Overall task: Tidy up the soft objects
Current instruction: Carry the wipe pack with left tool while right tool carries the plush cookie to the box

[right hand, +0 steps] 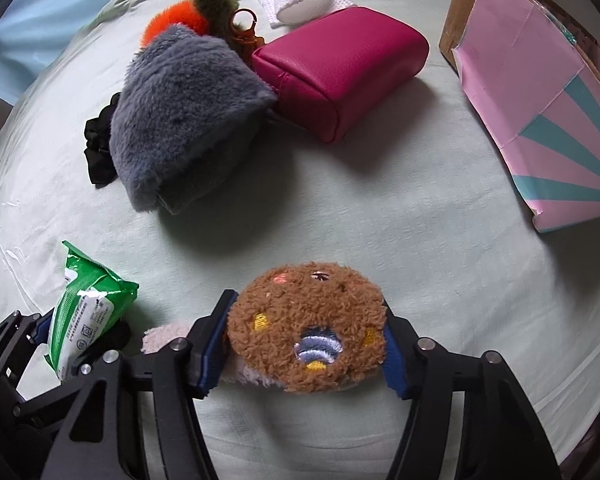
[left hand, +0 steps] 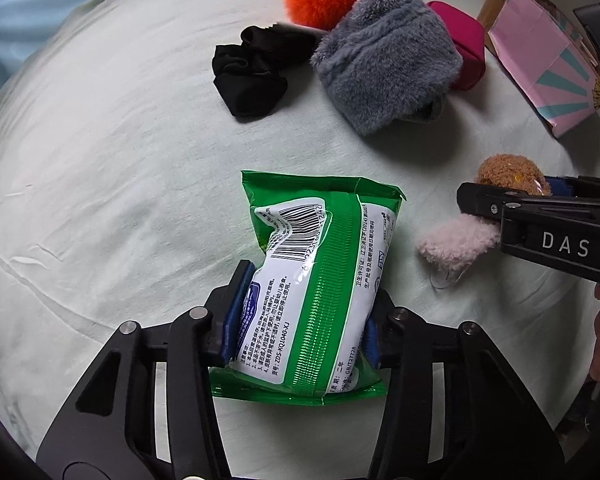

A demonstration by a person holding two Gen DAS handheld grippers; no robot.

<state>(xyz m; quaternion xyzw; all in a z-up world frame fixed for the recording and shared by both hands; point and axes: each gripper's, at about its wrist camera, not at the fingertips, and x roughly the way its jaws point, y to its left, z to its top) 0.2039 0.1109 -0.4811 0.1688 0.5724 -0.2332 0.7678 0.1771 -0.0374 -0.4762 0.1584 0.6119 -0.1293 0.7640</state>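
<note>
Left gripper [left hand: 300, 316] clamps the wipes pack [left hand: 316, 280]; right gripper [right hand: 306, 344] seemingly grips the brown plush [right hand: 306, 332].

Pale green sheet [right hand: 400, 208] carrying: right gripper [right hand: 306, 340], blue pads pressing on a brown plush toy [right hand: 306, 332] (embroidered patches, pink part trailing left); left gripper [right hand: 66, 344] clasping a green wipes pack [right hand: 86, 308]; grey furry pouch [right hand: 184, 116] lying beside a magenta case [right hand: 340, 68]; pink box [right hand: 540, 92] sitting at right.

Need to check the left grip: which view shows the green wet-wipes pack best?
Left wrist view: the green plastic wet-wipes pack fills the centre, pinched and creased between the left gripper's pads. Right wrist view shows only part of it at the left edge.
</note>
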